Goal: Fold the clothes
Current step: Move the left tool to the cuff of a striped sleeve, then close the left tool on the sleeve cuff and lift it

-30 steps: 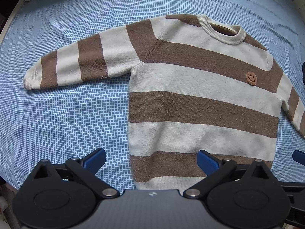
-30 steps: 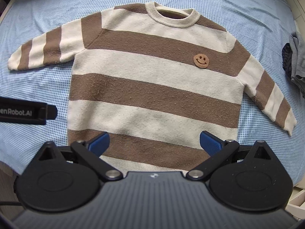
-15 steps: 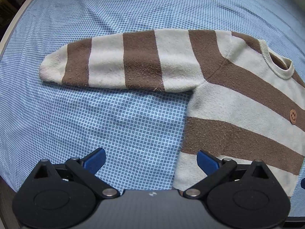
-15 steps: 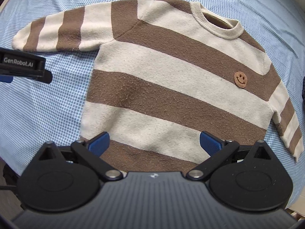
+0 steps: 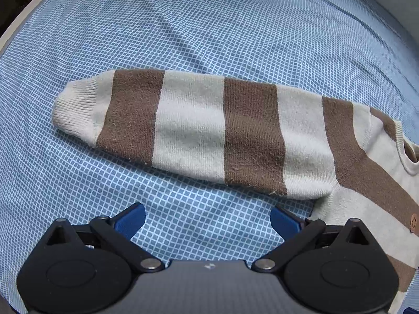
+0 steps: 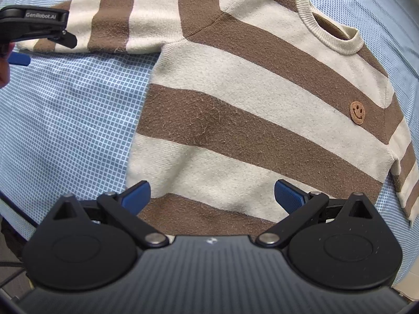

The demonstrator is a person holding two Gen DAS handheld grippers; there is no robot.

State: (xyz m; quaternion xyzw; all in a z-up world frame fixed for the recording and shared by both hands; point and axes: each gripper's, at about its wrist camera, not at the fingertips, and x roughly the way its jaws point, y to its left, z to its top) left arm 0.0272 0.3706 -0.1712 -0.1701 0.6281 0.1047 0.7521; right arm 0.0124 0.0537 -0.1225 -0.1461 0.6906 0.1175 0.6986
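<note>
A brown and cream striped sweater (image 6: pixel 248 110) lies flat, front up, on a blue checked sheet, with a smiley patch (image 6: pixel 357 112) on its chest. Its left sleeve (image 5: pixel 199 128) stretches sideways across the left wrist view, cuff (image 5: pixel 76 110) at the left. My left gripper (image 5: pixel 208 221) hovers open just in front of that sleeve, nothing between its blue pads. In the right wrist view my right gripper (image 6: pixel 212 196) stands open over the lower part of the sweater's body, empty. The left gripper's body (image 6: pixel 36 23) also shows there, above the sleeve's cuff end.
The blue checked sheet (image 5: pixel 209 31) covers the bed and is slightly wrinkled behind the sleeve. The bed's pale edge (image 5: pixel 23 18) curves along the far left. The sweater's other sleeve (image 6: pixel 408 172) runs off toward the right.
My left gripper has swung left and come close to the left sleeve, which now fills its view. My right gripper has moved nearer to the sweater's body. Both stayed open.
</note>
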